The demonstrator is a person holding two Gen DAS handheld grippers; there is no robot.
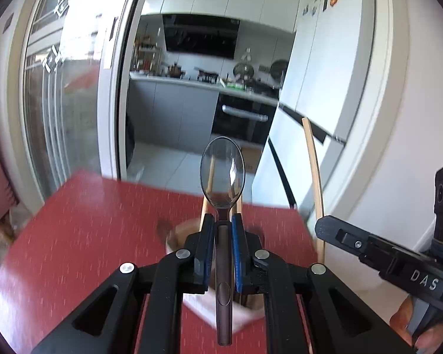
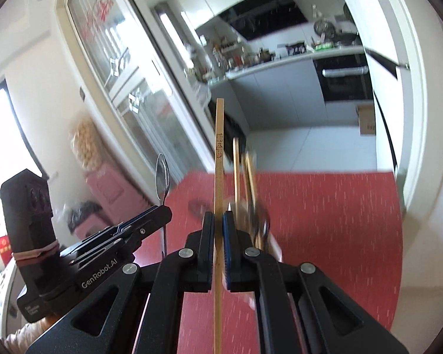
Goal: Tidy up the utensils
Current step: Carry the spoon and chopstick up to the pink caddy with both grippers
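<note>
My left gripper [image 1: 223,221] is shut on a metal spoon [image 1: 222,174], bowl pointing up, held above the red table [image 1: 88,236]. My right gripper [image 2: 218,218] is shut on a wooden chopstick [image 2: 219,147], held upright; that chopstick also shows in the left wrist view [image 1: 313,159]. Below and just beyond both grippers stands a blurred utensil holder [image 2: 257,221] with several chopsticks [image 2: 245,168] sticking up from it; in the left wrist view the holder [image 1: 181,233] is mostly hidden behind my fingers. The left gripper [image 2: 150,221] with the spoon [image 2: 161,177] shows at the left of the right wrist view.
The red table ends a little past the holder [image 2: 310,174]. Beyond it are a sliding glass door [image 1: 59,88], the kitchen floor [image 1: 168,159] and a white fridge [image 1: 325,73]. A white cloth or paper [image 1: 239,315] lies under the holder. The right gripper's body [image 1: 384,253] is at right.
</note>
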